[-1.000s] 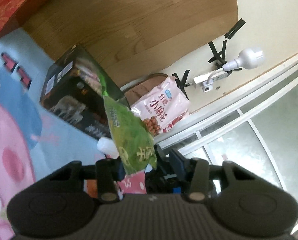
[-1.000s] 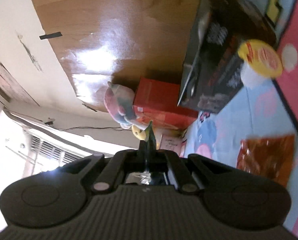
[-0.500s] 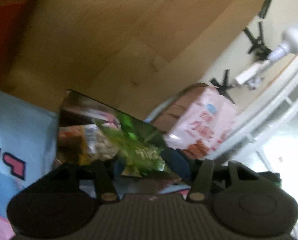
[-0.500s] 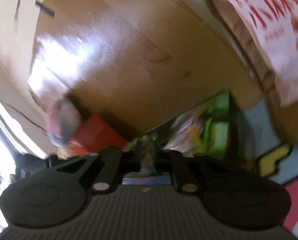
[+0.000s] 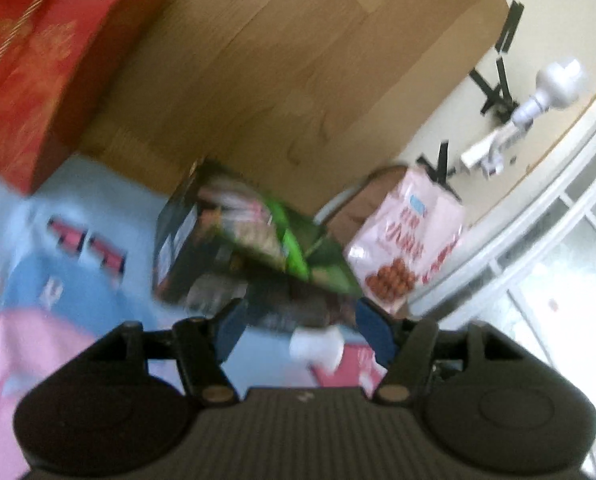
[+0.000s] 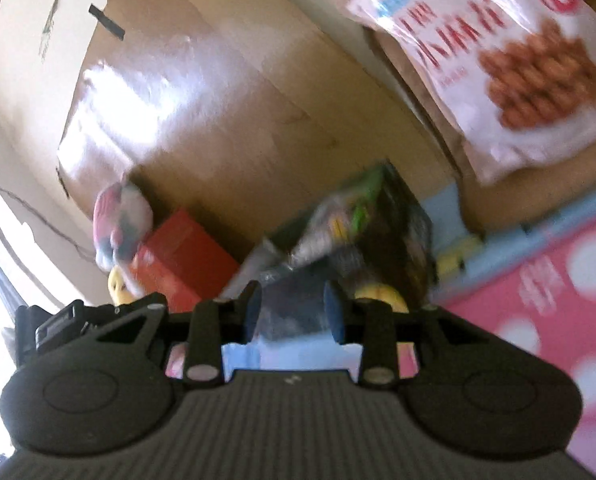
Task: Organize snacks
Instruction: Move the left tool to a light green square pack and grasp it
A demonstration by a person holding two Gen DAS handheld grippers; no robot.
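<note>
Both views are motion-blurred. We see the left gripper (image 5: 300,330) angled slightly downward toward the mat, its blue-padded jaws apart and opening, nothing pressed between them. The right gripper (image 6: 294,318) sits at a similar shallow downward tilt, rolled to one side; its jaws are also apart and opening, with only blurred background showing in the gap.

The green crinkly snack packet (image 5: 298,248) lies just beyond the left gripper's fingertips, resting in the top of the dark printed cardboard box (image 5: 186,252), which stands on the blue and pink cartoon play mat (image 5: 58,272). From the right wrist the same packet (image 6: 350,208) shows in that box (image 6: 402,240).

Counts: one green packet, one dark box, one pink-and-white snack bag with round brown pieces pictured (image 5: 406,252) to the box's right, one red gift box with gold print (image 5: 38,60) far left, one small white cup-like item (image 5: 318,346) near the left jaws. Box contents are too blurred to count.
</note>
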